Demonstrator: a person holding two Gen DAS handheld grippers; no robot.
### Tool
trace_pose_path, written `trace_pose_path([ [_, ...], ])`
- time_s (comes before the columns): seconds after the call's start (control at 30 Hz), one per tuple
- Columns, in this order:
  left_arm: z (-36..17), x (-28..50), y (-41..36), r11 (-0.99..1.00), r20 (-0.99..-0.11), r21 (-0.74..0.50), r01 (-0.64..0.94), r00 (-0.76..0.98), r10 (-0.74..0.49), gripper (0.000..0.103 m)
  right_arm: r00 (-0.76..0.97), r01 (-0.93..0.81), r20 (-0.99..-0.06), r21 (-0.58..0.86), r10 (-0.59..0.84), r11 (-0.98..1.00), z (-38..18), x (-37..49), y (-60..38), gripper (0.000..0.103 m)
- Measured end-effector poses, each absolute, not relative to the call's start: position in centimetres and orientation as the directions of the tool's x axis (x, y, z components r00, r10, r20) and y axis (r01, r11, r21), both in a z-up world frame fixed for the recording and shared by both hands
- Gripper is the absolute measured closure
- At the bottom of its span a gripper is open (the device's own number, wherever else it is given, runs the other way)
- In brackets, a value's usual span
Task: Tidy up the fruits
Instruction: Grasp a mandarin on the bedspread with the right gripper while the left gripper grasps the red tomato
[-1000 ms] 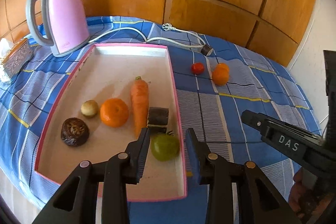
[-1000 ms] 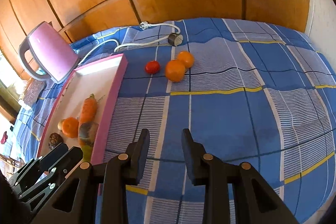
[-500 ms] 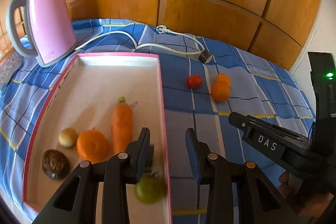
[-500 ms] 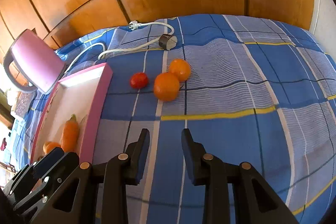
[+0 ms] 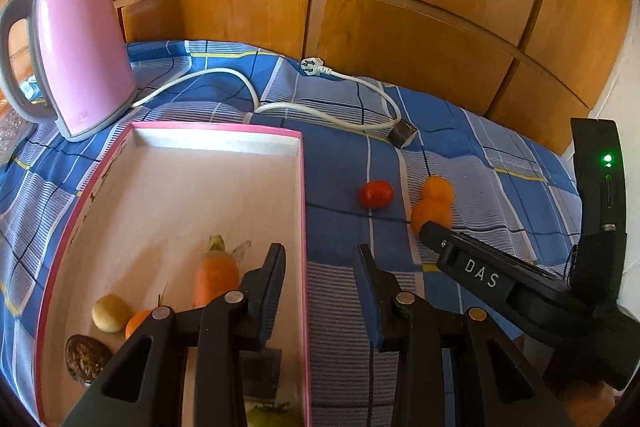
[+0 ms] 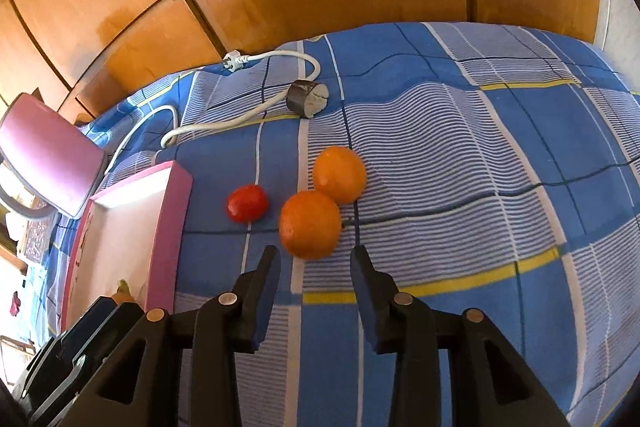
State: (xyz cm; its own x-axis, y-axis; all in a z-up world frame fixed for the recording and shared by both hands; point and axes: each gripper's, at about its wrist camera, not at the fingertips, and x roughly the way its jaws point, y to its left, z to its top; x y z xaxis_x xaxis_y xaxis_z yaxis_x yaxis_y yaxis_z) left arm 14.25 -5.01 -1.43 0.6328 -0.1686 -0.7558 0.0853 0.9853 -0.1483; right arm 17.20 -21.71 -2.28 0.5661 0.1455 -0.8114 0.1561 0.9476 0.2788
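Right gripper (image 6: 315, 261): jaws opening, empty, just short of the near orange (image 6: 310, 224).
Left gripper (image 5: 319, 261): slightly parted, empty, over the tray (image 5: 301, 187) rim.
Loose fruit: second orange (image 6: 339, 174) and tomato (image 6: 247, 203) on the cloth (image 6: 500, 167).
Tray: carrot (image 5: 214, 275) inside.

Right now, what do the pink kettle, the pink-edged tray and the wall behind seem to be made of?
Pink kettle: probably plastic, smooth and glossy, with a soft sheen and a grey handle.
Pink-edged tray: perhaps cardboard or thin board; matte pale inside, thin straight walls. I cannot be sure.
Wall: wood panels, varnished; grain shows and window light reflects on them.
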Motion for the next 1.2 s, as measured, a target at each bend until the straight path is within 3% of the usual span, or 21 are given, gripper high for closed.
trace_pose_path([
  [0.87, -2.6, 17.9, -8.0, 0.970, -0.785, -0.197, 0.145, 0.570, -0.244, 0.068, 0.569, 0.107, -0.816, 0.197, 0.103, 0.975, -2.6, 17.5, -23.1, 0.070],
  [0.93, -2.8, 18.4, -8.3, 0.969, -0.789, -0.197, 0.148, 0.563, -0.247, 0.072, 0.567, 0.096, -0.817, 0.190, 0.103, 0.977, -2.6, 17.6, -23.1, 0.070],
  [1.2, -3.3, 20.7, -9.3, 0.961, -0.797, -0.225, 0.160, 0.538, -0.276, 0.072, 0.571, 0.070, -0.815, 0.172, 0.102, 0.983, -2.5, 17.4, -23.7, 0.070],
])
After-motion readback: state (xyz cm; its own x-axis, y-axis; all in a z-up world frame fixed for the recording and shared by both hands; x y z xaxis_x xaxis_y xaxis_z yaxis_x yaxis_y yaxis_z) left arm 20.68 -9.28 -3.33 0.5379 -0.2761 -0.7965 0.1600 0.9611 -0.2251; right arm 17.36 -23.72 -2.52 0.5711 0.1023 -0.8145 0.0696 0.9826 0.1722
